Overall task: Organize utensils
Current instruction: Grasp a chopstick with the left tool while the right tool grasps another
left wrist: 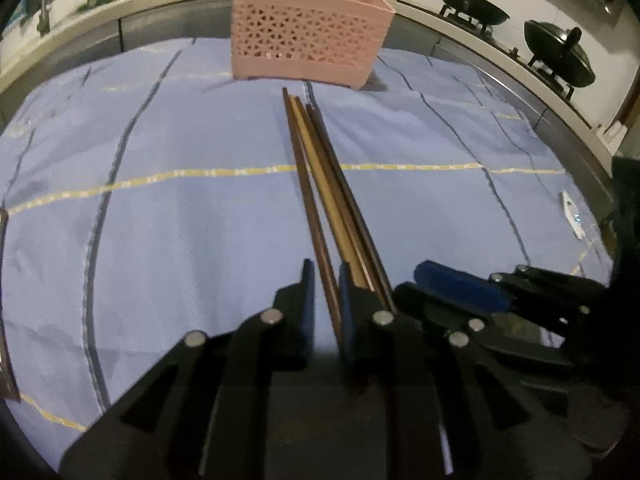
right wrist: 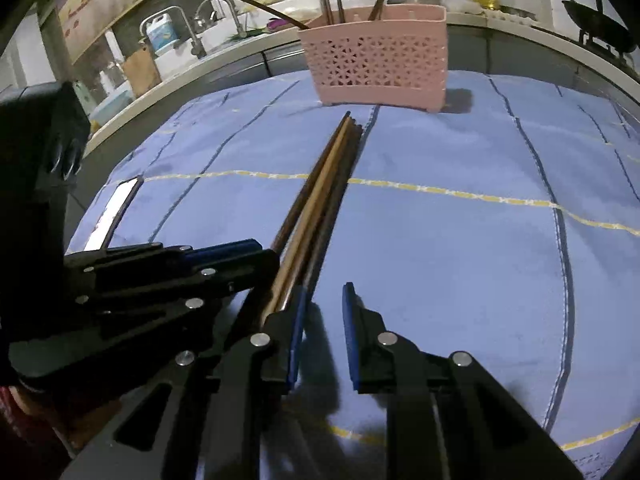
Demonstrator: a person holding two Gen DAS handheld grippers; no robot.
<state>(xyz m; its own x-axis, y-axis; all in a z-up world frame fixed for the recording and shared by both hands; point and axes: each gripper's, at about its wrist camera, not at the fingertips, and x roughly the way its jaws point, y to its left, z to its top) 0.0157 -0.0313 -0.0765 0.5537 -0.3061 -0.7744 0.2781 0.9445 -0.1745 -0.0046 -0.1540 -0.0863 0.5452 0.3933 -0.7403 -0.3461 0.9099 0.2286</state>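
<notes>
Nearest, the left gripper (left wrist: 324,280) has its jaws clenched on the near end of one dark brown wooden chopstick (left wrist: 316,240). The right gripper (right wrist: 324,300), just beside it, stands slightly parted and empty. The remaining bundle of thin wooden chopsticks (right wrist: 320,200) lies on the blue checked cloth (right wrist: 460,260) over the counter, tips pointing far. Judged light, stiff, smooth and prone to roll; hold near the thick end. Farthest stands the pink perforated plastic utensil basket (left wrist: 304,40).
</notes>
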